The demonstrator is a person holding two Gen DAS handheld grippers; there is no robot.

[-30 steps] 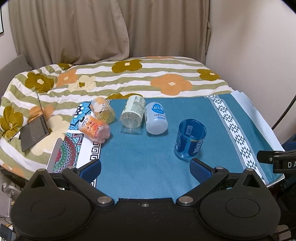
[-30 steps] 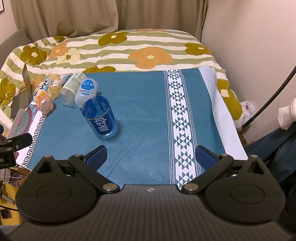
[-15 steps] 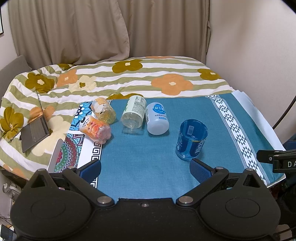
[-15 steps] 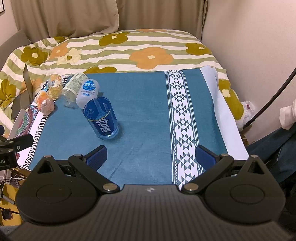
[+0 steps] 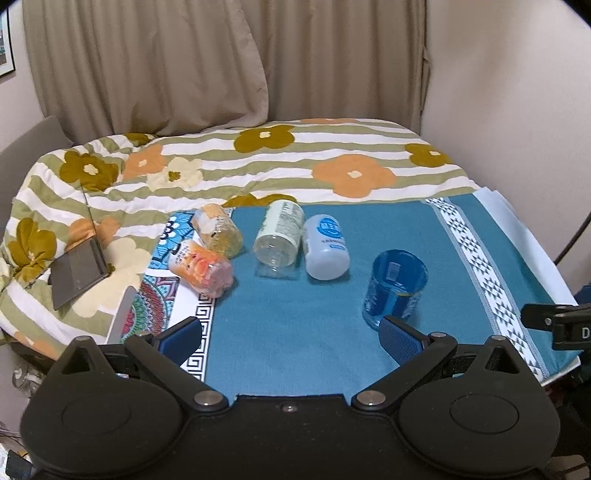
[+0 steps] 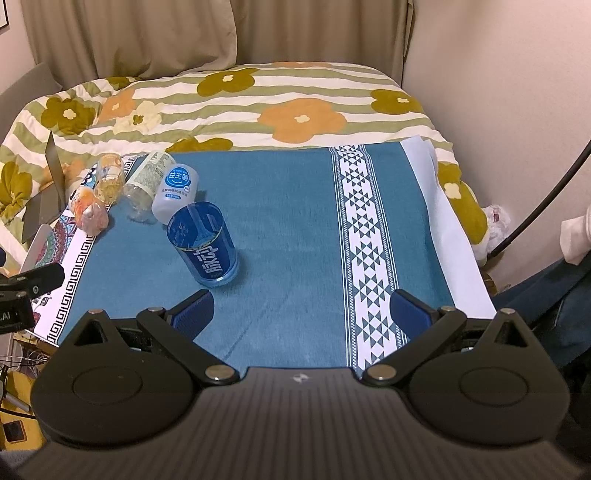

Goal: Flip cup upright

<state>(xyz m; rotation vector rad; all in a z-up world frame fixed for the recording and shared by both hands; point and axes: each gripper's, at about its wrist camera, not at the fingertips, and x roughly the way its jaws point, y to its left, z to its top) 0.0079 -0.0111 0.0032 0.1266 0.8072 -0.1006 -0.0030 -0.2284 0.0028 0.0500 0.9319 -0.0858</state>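
A blue see-through cup (image 5: 396,287) (image 6: 202,243) is seen standing upright on the teal cloth (image 5: 314,332) (image 6: 288,229), its open mouth at the top and white characters printed down its side. In the left wrist view it lies at about 2 o'clock from the left gripper (image 5: 291,334), just above the right-hand blue pad, which overlaps the cup's base in the picture — contact cannot be told. In the right wrist view it is found at about 10 o'clock from the right gripper (image 6: 301,306), just above the left-hand pad.

Both grippers are spread wide, and nothing is held between the fingers of either.

Beyond the cup, at about 11 o'clock from it in the left wrist view, four containers are laid on their sides in a loose row: a white bottle (image 5: 325,242) (image 6: 175,188) nearest the cup, a clear bottle (image 5: 279,232) (image 6: 146,186) beside it and touching it, then a yellow jar (image 5: 218,230) (image 6: 109,177) and an orange jar (image 5: 201,267) (image 6: 88,208) at the cloth's left edge, on a patterned mat (image 5: 162,295) (image 6: 70,258).

A white band of triangles (image 5: 476,258) (image 6: 364,236) is run down the cloth's right side. Behind the cloth a flowered quilt (image 5: 258,166) (image 6: 258,107) is spread, and a laptop (image 5: 77,266) (image 6: 44,199) is propped on it at the far left. Curtains (image 5: 184,62) (image 6: 147,33) are hung at the back.
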